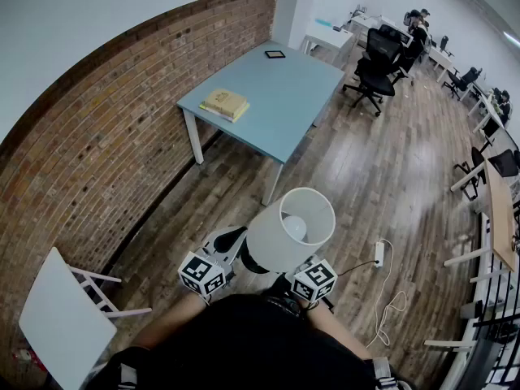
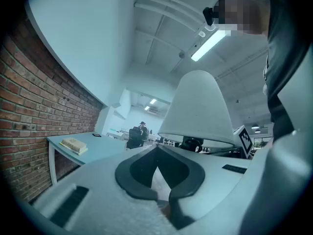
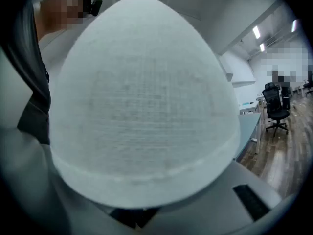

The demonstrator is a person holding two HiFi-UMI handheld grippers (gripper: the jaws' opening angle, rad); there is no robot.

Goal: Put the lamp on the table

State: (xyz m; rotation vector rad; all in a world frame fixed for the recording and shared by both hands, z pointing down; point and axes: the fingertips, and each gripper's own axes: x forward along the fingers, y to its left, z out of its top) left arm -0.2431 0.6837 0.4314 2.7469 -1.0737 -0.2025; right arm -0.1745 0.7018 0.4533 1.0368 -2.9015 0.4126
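Head view: one white lamp is being carried well short of the single blue table; the right gripper is clamping it, the left gripper is riding alongside, jaws together, empty.

On the light blue table lie a yellowish book and a small dark flat device, well apart.

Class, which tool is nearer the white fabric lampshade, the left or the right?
Right. The right tool sits just beneath the white fabric lampshade, which fills its view; the left tool is farther off, at the shade's side.
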